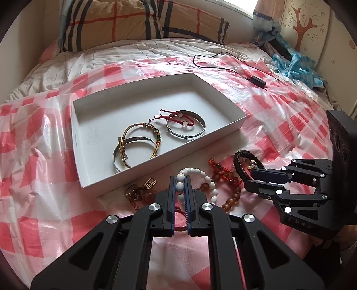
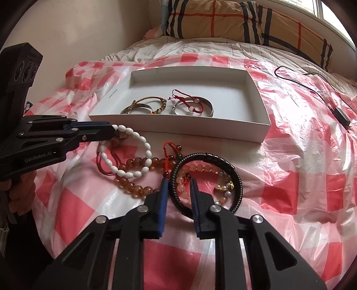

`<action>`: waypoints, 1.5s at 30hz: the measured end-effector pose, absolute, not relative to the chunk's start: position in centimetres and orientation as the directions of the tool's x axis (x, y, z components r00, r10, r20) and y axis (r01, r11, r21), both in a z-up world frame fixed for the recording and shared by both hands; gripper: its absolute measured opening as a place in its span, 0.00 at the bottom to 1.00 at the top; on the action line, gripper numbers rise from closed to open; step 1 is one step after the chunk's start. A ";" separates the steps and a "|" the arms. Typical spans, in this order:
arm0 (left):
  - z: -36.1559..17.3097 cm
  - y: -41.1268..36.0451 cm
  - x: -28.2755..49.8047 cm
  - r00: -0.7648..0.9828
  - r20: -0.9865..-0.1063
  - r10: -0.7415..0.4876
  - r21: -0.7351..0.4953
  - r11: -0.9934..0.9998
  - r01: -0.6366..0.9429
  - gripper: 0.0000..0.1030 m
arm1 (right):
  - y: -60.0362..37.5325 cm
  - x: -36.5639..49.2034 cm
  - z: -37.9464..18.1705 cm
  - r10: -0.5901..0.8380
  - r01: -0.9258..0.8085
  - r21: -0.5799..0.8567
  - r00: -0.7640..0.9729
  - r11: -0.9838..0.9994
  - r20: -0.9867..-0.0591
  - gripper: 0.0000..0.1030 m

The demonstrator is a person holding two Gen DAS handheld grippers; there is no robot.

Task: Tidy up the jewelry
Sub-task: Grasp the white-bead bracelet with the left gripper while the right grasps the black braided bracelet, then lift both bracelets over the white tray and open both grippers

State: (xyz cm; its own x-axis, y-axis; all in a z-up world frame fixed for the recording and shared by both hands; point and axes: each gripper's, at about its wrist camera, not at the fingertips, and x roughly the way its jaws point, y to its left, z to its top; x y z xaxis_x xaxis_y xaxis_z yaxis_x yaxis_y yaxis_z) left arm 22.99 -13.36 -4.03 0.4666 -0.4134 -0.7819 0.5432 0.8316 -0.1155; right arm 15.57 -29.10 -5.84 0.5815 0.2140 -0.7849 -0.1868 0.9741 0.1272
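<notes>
Jewelry is partly sorted: four bracelets (image 1: 142,142) lie inside the box (image 1: 242,121); beside it, white beads (image 2: 133,151) are clamped by the left gripper (image 1: 180,178), the right gripper (image 2: 178,181) parted around a black bracelet (image 2: 207,180).

Plaid pillow (image 1: 142,20), black cable (image 1: 225,67)

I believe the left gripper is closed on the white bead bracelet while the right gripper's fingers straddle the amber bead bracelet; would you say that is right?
Not quite. The left gripper is indeed shut on the white bead bracelet, but the right gripper straddles the rim of the black braided bracelet, not the amber bead bracelet, which lies to its left. The right wrist view shows this.
</notes>
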 end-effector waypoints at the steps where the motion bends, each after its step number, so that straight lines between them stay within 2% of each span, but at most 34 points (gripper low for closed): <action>1: -4.2 -13.4 22.9 0.466 -0.786 -0.406 -0.108 0.833 0.542 0.07 | -29.0 15.5 -5.8 0.219 -0.194 0.128 0.582 0.973 -0.783 0.20; 2: -4.3 -13.5 22.9 0.465 -0.790 -0.400 -0.102 0.834 0.543 0.07 | -29.1 15.5 -5.7 0.219 -0.196 0.125 0.587 0.973 -0.780 0.30; 3: -4.4 -13.6 22.9 0.464 -0.793 -0.395 -0.097 0.833 0.544 0.07 | -29.1 15.5 -5.6 0.206 -0.189 0.114 0.595 0.975 -0.777 0.60; 4: -4.5 -13.7 22.9 0.462 -0.795 -0.393 -0.094 0.833 0.546 0.07 | -29.1 15.5 -5.4 0.185 -0.178 0.094 0.613 0.980 -0.768 0.72; 5: -4.5 -13.8 22.9 0.462 -0.796 -0.390 -0.090 0.832 0.547 0.07 | -29.3 15.4 -5.0 0.154 -0.162 0.063 0.646 0.985 -0.748 0.79; 7: -4.6 -13.9 22.9 0.462 -0.799 -0.385 -0.083 0.832 0.549 0.07 | -29.5 15.8 -4.8 0.132 -0.155 0.040 0.651 0.987 -0.747 0.80; 9: -4.8 -14.0 22.9 0.458 -0.804 -0.379 -0.079 0.832 0.549 0.07 | -29.9 17.0 -5.1 0.113 -0.141 0.030 0.626 0.990 -0.772 0.88; 14: -5.2 -14.2 23.0 0.454 -0.811 -0.369 -0.070 0.832 0.551 0.07 | -30.1 19.1 -7.2 0.138 -0.173 0.053 0.528 0.984 -0.838 0.89; 16: -5.3 -14.3 23.1 0.452 -0.814 -0.365 -0.067 0.832 0.551 0.07 | -30.4 19.2 -7.4 0.158 -0.172 0.078 0.523 0.982 -0.837 0.75; 20: -5.0 -14.2 22.9 0.454 -0.809 -0.373 -0.070 0.828 0.556 0.07 | -30.5 18.6 -7.0 0.164 -0.166 0.085 0.551 0.982 -0.818 0.70; 32: -1.0 -13.1 22.2 0.486 -0.729 -0.483 -0.146 0.802 0.579 0.07 | -30.5 16.8 -2.8 0.169 -0.168 0.075 0.657 0.983 -0.735 0.70; 45: 1.9 -13.1 25.1 0.532 -0.639 -0.556 -0.255 0.805 0.535 0.07 | -28.5 21.0 -0.7 0.167 -0.206 0.030 0.687 0.978 -0.707 0.70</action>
State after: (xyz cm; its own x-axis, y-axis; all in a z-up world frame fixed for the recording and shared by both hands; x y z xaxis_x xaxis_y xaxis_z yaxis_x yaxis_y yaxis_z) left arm 25.05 -13.07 1.87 0.5316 -0.5560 -0.6390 0.5353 0.8052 -0.2552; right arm 20.97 -28.54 -0.71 0.6870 0.1669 -0.7072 -0.2065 0.9780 0.0303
